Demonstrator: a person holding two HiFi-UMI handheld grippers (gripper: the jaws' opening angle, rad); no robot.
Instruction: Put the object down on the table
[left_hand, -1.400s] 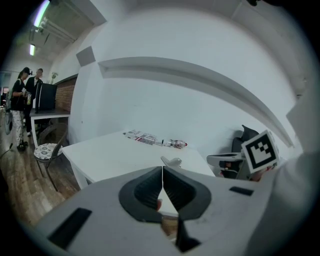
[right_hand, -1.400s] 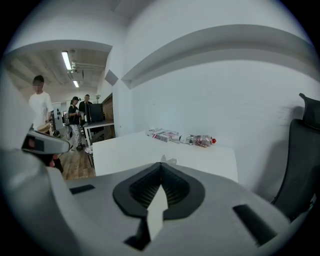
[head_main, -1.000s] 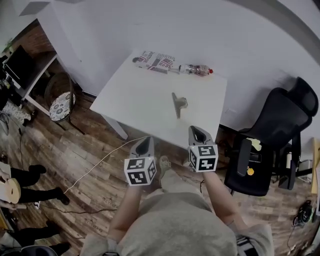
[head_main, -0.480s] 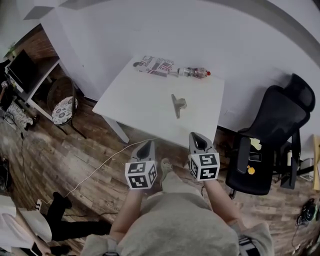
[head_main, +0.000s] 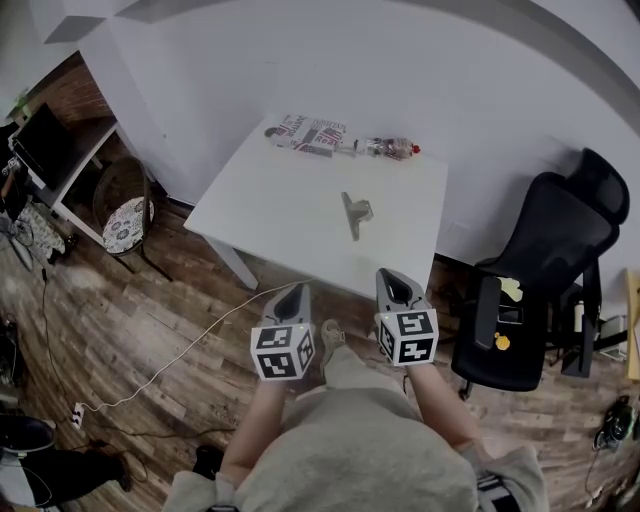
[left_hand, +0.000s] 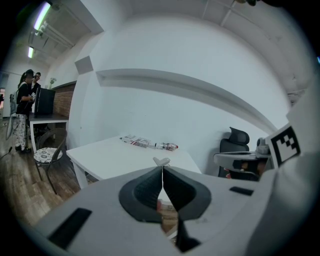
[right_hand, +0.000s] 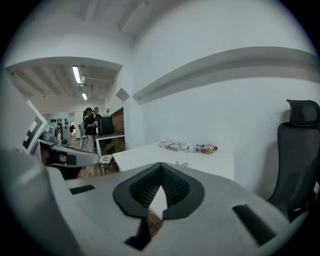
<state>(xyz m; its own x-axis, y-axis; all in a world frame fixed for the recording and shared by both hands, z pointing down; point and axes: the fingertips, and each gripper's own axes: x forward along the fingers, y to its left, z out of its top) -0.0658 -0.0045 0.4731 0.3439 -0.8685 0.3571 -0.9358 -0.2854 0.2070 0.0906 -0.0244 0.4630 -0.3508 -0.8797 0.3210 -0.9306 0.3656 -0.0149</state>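
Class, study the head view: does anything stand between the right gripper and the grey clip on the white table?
Nothing visible does. The grey clip lies alone on the table; the bottle and packet lie beyond it. The right gripper is shut, empty.

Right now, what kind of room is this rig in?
Probably an office or lab workspace. A plain white table stands against a bare white wall, a black office chair sits beside it, and what looks like a dark monitor rests on a side desk at the left.
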